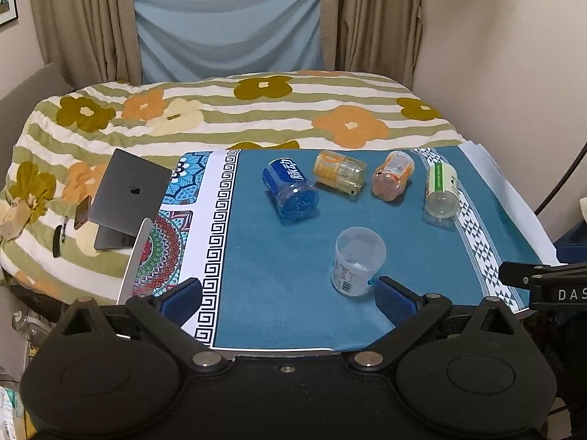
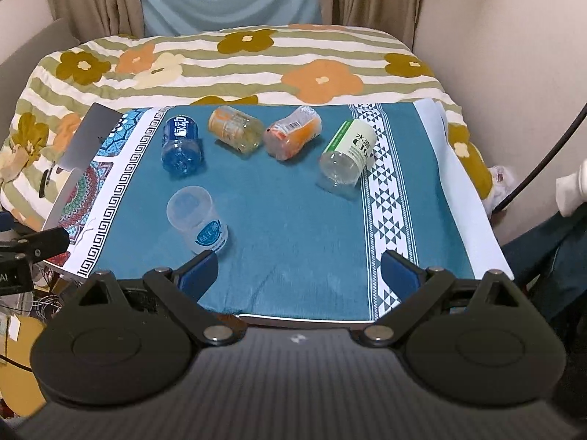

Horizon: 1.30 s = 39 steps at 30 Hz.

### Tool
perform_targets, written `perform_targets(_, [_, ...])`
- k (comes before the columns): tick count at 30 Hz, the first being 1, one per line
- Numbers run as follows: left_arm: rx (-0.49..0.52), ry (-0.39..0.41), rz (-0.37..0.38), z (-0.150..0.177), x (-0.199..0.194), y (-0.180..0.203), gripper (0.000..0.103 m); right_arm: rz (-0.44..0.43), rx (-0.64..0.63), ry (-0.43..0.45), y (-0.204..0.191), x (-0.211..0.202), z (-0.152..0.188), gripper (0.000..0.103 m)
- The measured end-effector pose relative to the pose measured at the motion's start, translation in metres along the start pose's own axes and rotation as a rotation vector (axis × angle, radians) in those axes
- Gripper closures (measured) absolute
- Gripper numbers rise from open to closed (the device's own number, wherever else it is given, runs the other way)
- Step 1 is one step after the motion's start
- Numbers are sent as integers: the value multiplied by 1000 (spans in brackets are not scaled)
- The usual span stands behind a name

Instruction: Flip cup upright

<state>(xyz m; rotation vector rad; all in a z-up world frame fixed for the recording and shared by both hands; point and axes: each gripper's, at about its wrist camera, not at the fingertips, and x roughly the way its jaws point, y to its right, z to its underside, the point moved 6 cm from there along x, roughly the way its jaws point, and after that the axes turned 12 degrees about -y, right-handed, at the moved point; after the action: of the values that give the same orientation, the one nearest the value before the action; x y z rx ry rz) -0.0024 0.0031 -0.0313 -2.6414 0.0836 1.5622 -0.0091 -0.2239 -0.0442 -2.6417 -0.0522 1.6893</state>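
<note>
A clear plastic cup with a white and blue label (image 1: 357,261) stands upright on the blue tablecloth (image 1: 279,256), its open mouth up. It also shows in the right wrist view (image 2: 198,220). My left gripper (image 1: 290,293) is open and empty, low at the table's near edge, its right finger (image 1: 396,299) just beside the cup's base. My right gripper (image 2: 299,275) is open and empty, its left finger (image 2: 200,275) just in front of the cup.
Several cut bottle cups lie on their sides at the back: blue (image 1: 290,187), yellow (image 1: 339,171), orange (image 1: 392,175), green-labelled (image 1: 441,189). A laptop (image 1: 124,201) and phone (image 1: 81,212) lie on the flowered bed (image 1: 256,110) at the left. Wall at right.
</note>
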Motion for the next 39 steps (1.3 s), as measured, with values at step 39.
perform_targets(39, [38, 0, -22, 1, 2, 5, 1, 13, 17, 8, 2, -2, -2, 0])
